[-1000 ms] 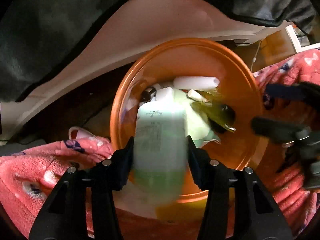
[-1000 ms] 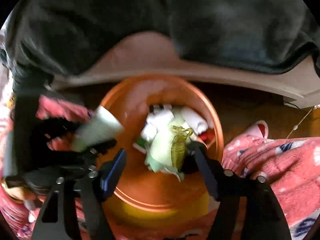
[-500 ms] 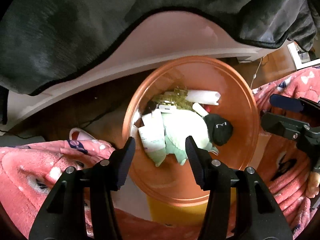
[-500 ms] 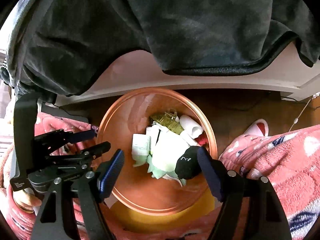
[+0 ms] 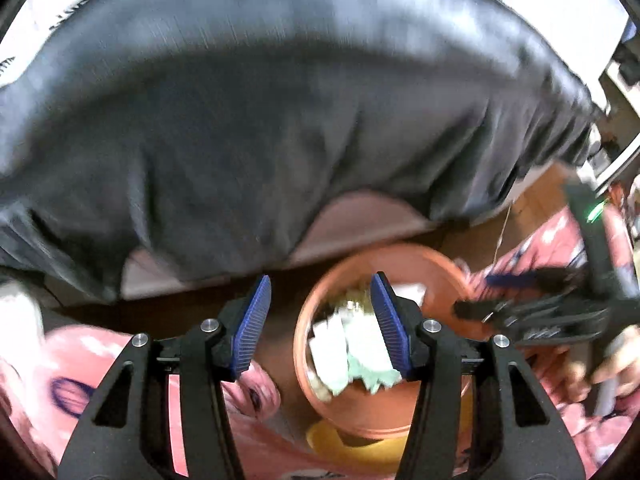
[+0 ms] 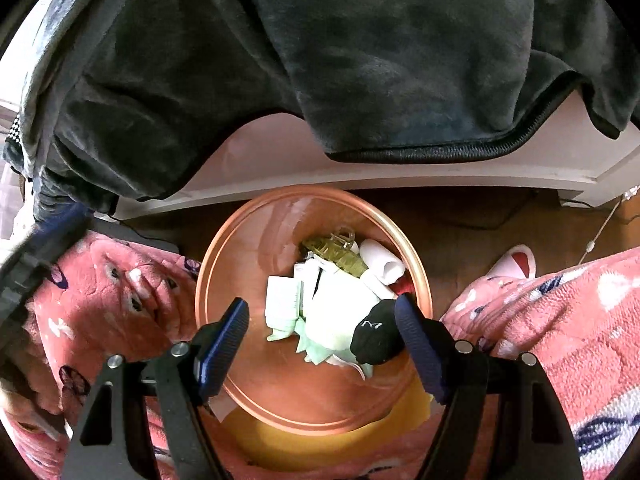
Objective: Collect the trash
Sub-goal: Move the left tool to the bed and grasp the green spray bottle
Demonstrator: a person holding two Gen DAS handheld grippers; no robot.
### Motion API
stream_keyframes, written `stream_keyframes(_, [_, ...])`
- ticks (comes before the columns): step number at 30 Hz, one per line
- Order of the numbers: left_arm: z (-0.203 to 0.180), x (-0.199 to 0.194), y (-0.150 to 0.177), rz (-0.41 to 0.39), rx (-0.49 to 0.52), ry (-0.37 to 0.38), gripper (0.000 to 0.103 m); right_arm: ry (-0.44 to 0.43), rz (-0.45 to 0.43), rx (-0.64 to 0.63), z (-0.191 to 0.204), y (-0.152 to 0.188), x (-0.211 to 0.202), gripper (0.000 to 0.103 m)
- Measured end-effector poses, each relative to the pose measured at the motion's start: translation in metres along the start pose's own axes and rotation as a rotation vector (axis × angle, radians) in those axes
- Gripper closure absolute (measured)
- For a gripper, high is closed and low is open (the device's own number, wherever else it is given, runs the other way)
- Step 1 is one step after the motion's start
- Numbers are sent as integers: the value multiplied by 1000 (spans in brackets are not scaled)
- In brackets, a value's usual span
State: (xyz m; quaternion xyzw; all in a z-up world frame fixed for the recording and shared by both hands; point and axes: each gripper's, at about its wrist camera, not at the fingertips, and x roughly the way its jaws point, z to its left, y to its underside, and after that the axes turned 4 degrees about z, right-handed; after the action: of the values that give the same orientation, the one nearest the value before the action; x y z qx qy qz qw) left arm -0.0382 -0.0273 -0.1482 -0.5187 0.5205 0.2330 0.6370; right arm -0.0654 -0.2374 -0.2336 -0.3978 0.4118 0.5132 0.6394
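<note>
Left gripper [image 5: 320, 328]: jaws apart, holding nothing.
Right gripper [image 6: 322, 344]: jaws apart, empty, above the bin.
Bin [image 6: 240, 248]: orange, between pink blankets [image 6: 560, 320].
Trash [image 6: 340, 312]: piled inside the bin; black sock [image 6: 374, 338] on top.

Orange bin [image 6: 248, 264] below tongs: glossy smooth plastic. Dark blanket [image 6: 320, 60] beyond: matt plush cloth. Pink blanket [image 6: 560, 320] either side: rough fleece. Floor [image 6: 460, 224]: dark wood.

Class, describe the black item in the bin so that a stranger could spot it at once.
Find the round orange bin on the floor between pink blankets. On its trash pile, nearest the right rim, lies a rolled black sock: the only black piece, with a small white mark.
</note>
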Motion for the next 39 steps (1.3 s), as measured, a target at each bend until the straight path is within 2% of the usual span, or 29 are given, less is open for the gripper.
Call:
stream_keyframes(6, [34,-78,-71,-191,-74,4,42,7,-16,-31,6,2,-1,29])
stream_keyframes(8, [48,-98,-111,-253,-100,-32,36,9,-21,-40,7,2,-1,29])
stream_keyframes(9, [54,-103,-133,-273,-110,-52,29,8,-24,-44,7,2,-1,29])
stream_keyframes(11, [67,-102,-176,-302,-144,-111,27,3,-28,-49,7,3,-1,28])
stream_keyframes(14, [96,-83,-245,-282,-214,-172,27,-8,-33,-46,6,4,0,28])
stream_keyframes(19, [147,-33,-317,-203,-355,-199,27,-32,-36,-22,-2,4,0,27])
stream_keyframes(24, [158,6,-336,-123,-419,-207,30,-44,-16,3,-8,2,4,27])
stream_keyframes(26, [164,16,-341,-103,-436,-219,38,-47,-13,1,-8,1,5,27])
stream_keyframes(30, [172,26,-344,-85,-448,-187,67,-53,-3,-2,-8,1,7,27])
stream_keyframes(35, [172,8,-331,-135,-432,-156,68,-55,-12,-10,-7,1,5,27])
stream_keyframes(37, [172,-5,-322,-161,-424,-117,68,-55,-43,-28,-3,3,-1,27])
stream_keyframes(39, [167,-25,-306,-201,-384,-109,68,-45,-73,-50,2,5,-7,27])
